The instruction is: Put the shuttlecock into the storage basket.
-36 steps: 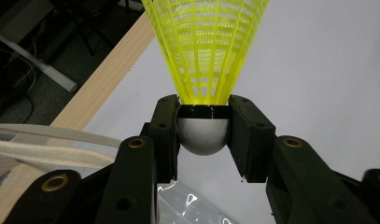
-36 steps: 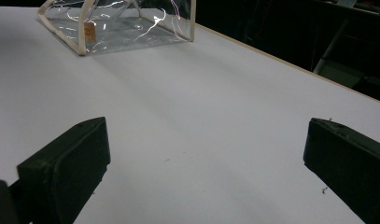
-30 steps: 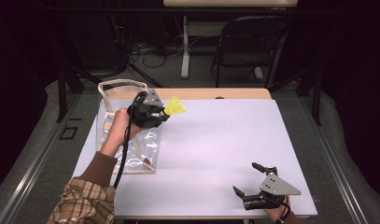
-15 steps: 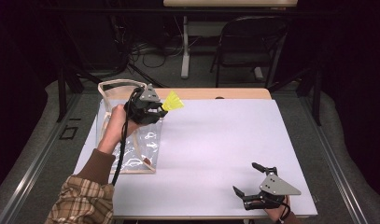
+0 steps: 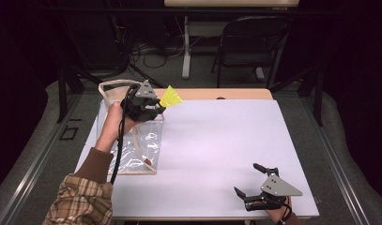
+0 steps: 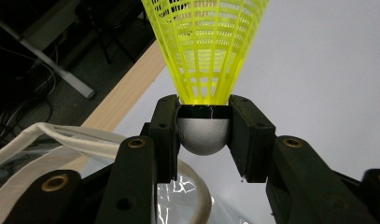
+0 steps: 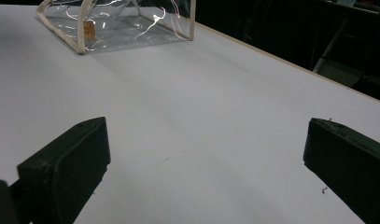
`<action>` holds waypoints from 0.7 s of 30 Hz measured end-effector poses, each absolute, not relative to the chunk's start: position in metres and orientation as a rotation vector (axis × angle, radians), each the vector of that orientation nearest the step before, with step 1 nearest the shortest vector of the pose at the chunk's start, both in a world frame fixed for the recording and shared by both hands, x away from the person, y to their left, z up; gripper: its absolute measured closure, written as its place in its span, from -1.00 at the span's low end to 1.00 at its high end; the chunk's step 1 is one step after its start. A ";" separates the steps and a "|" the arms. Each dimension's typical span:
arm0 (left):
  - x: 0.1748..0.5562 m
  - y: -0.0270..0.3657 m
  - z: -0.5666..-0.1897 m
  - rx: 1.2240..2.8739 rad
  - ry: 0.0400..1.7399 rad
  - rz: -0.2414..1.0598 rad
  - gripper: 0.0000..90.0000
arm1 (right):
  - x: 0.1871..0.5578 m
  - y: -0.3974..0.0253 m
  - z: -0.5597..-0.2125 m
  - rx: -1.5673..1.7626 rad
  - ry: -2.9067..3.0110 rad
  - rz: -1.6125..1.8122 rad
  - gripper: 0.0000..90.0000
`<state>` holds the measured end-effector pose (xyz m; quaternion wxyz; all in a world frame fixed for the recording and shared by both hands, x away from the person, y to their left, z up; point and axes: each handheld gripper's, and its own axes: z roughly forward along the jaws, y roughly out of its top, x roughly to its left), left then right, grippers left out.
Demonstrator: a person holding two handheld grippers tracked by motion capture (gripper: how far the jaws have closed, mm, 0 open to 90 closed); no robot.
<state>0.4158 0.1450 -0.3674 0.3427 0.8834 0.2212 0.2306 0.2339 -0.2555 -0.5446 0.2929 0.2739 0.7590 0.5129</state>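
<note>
The shuttlecock (image 6: 204, 70) has a bright yellow plastic lattice skirt and a rounded grey-white cork. It is held up off the table, the cork pinched from both sides, the skirt flaring away. Seen from above, the shuttlecock (image 5: 170, 97) hangs just beyond the far right upper corner of the clear bag (image 5: 137, 152), skirt pointing away from it.

Bright white table (image 5: 217, 140), dark surroundings, glare on clear bag (image 7: 117, 23)
</note>
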 end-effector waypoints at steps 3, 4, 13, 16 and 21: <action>0.416 0.147 -0.366 2.287 0.583 0.607 0.44 | 0.234 -0.255 -0.545 0.728 2.023 1.365 -1.00; 0.416 0.147 -0.366 2.287 0.583 0.607 0.44 | 0.234 -0.255 -0.545 0.728 2.023 1.365 -1.00; 0.418 0.152 -0.361 2.278 0.596 0.622 0.44 | 0.234 -0.255 -0.545 0.730 2.023 1.365 -1.00; 0.418 0.153 -0.361 2.272 0.601 0.627 0.44 | 0.234 -0.256 -0.545 0.729 2.023 1.365 -1.00; 0.419 0.157 -0.359 2.261 0.613 0.638 0.44 | 0.234 -0.255 -0.545 0.729 2.021 1.367 -1.00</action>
